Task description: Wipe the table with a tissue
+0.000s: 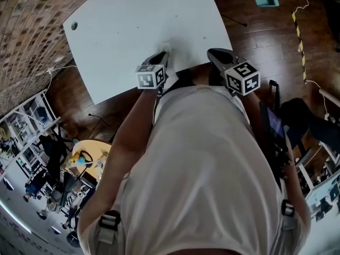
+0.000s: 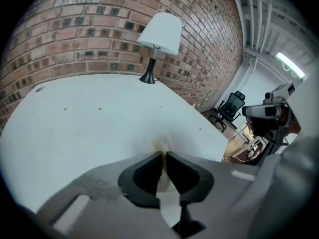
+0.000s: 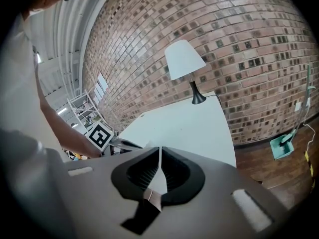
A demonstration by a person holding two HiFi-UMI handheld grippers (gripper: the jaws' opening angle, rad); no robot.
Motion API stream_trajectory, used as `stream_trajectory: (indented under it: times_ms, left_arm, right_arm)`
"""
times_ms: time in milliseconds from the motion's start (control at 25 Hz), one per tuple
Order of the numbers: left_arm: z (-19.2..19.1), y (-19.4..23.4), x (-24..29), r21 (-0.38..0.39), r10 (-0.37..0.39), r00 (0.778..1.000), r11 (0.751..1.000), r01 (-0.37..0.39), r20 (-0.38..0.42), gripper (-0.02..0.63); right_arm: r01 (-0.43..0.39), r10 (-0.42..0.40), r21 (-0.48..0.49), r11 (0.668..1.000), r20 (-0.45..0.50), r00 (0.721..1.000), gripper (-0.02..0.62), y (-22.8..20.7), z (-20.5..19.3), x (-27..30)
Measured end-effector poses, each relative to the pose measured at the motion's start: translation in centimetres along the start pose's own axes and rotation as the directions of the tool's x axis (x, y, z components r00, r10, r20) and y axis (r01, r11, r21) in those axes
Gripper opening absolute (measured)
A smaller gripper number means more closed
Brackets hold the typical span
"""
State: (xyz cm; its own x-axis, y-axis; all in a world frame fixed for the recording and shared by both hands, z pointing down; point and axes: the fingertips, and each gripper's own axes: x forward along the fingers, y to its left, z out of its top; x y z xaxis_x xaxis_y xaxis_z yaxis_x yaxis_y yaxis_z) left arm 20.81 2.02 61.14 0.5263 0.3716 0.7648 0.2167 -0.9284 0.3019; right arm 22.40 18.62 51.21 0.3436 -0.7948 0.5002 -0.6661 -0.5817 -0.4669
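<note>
While 1 tissue (image 2: 162,139) is pinched in the left gripper (image 2: 164,156), the right gripper (image 3: 159,151) is seen closed on nothing.
The left jaws are narrowed to a slit on the white tissue, which is pressed on the near part of the white table (image 1: 133,25); a brownish mark seems to be on it. The right jaws are together, by the table's near edge. Counted: 2 grippers, 1 tissue, 1 table, 1 lamp (image 2: 160,31).

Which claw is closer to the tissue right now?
Left. The left claw is shut on the tissue, holding it against the table. The right claw is shut and empty, off to the tissue's right by the table's near edge.
</note>
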Motion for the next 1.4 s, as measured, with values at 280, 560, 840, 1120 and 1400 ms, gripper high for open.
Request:
stream_trajectory:
  times_ms: [280, 560, 840, 1120, 1400]
  left_arm:
    - [0.5, 0.3, 1.0, 0.014, 0.056, 0.998, 0.998, -0.056, -0.022, 0.035]
    - [0.4, 0.8, 1.9, 0.032, 0.073, 0.996, 0.997, -0.071, -0.046, 0.035]
    - [0.5, 0.1, 2.5, 0.035, 0.083, 0.996, 0.996, -0.082, -0.031, 0.034]
    - [-0.1, -1.2, 3.6, 0.091, 0.068, 0.994, 0.994, -0.061, -0.081, 0.031]
    - [0.6, -2.5, 4.1, 0.067, 0.03, 0.992, 0.998, -0.022, -0.123, 0.031]
  right_arm:
    - [0.012, -0.012, 0.011, 1.0, 0.011, 1.0, 0.02, -1.2, 0.5, -1.0]
    - [0.03, -0.03, 0.033, 0.999, 0.022, 0.999, 0.02, -1.8, 0.6, -1.7]
    - [0.034, -0.041, 0.118, 0.992, 0.053, 0.998, 0.02, -2.5, 0.6, -2.4]
    - [0.028, -0.035, 0.127, 0.992, 0.054, 0.998, 0.02, -2.3, 0.2, -2.4]
    - [0.032, -0.039, 0.136, 0.99, 0.049, 0.998, 0.02, -2.6, -0.1, -2.8]
